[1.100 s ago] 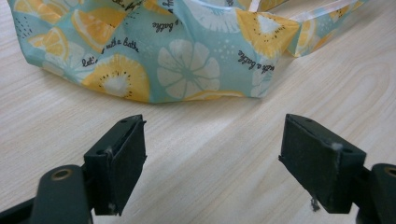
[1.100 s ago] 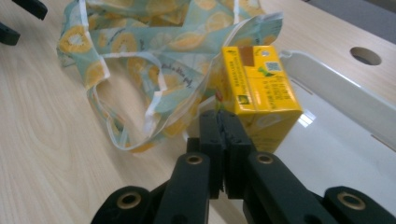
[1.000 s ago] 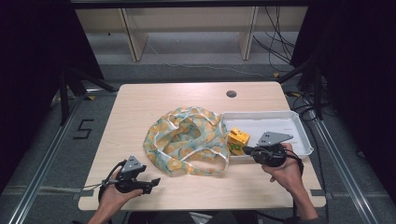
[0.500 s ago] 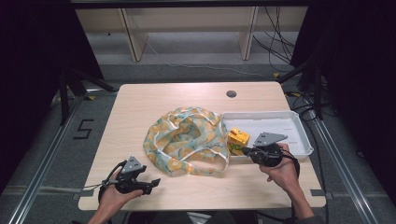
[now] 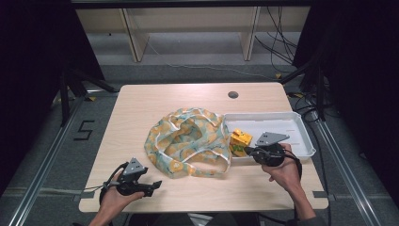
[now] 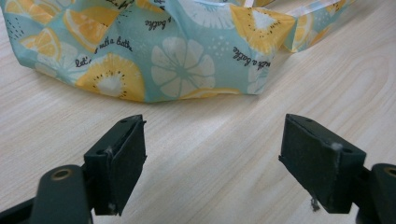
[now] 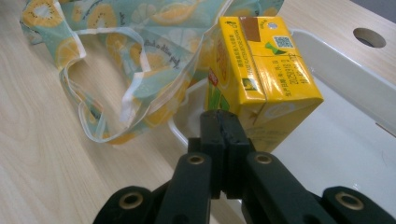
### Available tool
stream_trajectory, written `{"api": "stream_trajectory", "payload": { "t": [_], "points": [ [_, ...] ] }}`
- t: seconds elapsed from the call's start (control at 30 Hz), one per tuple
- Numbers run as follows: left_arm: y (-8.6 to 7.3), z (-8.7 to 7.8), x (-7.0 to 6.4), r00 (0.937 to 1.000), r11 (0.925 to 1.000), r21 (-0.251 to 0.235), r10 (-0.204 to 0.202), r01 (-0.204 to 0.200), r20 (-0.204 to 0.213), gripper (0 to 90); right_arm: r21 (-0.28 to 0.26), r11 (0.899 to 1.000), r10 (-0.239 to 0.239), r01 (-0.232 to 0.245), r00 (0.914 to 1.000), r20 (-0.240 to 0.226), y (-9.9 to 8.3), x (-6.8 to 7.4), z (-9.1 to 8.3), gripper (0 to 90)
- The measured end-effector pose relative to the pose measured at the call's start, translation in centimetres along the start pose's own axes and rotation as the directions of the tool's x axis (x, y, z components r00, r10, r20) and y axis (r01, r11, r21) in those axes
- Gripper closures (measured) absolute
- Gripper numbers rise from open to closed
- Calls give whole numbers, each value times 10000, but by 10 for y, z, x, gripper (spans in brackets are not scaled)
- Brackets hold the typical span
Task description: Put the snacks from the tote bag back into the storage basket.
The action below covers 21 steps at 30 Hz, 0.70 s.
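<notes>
Here the fruit-print bag (image 6: 154, 56), lettered "let's ... a bath", lies mid-table. The left gripper (image 6: 219, 163) gapes wide just short of it. The right gripper (image 7: 226, 135), jaws pressed together, meets a yellow carton (image 7: 261, 70) in the white tray (image 5: 301, 127).

The desk (image 5: 141, 117) is pale wood-grain laminate, smooth and matt. On it, the bag (image 5: 188, 141) is thin printed cloth with a slight sheen. Beside the bag, the tray (image 5: 301, 127) is smooth white plastic and the carton (image 7: 261, 70) is glossy yellow card. The jaws carry matt black pads.
</notes>
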State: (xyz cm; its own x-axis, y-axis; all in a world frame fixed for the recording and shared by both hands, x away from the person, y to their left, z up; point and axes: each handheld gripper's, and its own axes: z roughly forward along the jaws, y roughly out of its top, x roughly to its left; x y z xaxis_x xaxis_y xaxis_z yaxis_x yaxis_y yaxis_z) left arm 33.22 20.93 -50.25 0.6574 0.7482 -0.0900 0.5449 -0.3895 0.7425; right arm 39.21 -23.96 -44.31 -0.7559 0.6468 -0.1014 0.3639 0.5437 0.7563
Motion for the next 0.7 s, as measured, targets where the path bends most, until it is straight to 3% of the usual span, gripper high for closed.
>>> {"api": "stream_trajectory", "payload": {
  "t": [0.2,0.27,0.33,0.47,0.67,0.7],
  "points": [
    [0,-2,2,9989,9987,234,461,-461,12,219,16,10000,7,-7,9999,135,-1,-4,1,900],
    [0,-1,1,10000,9999,108,93,-94,28,219,69,10000,58,-60,9998,168,-2,-5,0,900],
    [0,-2,2,9997,9994,232,248,-249,17,219,78,9998,171,-172,9997,197,-2,-6,0,900],
    [0,-2,2,9997,9994,234,244,-244,17,219,18,10000,46,-47,9994,343,-2,-10,0,900],
    [0,-2,2,9997,9994,251,251,-251,13,219,98,9995,284,-288,9990,358,-4,-13,-2,900],
    [0,-2,2,9997,9994,238,245,-245,6,219,-23,9999,167,-166,9983,553,-4,-15,-2,900]
  ]
}}
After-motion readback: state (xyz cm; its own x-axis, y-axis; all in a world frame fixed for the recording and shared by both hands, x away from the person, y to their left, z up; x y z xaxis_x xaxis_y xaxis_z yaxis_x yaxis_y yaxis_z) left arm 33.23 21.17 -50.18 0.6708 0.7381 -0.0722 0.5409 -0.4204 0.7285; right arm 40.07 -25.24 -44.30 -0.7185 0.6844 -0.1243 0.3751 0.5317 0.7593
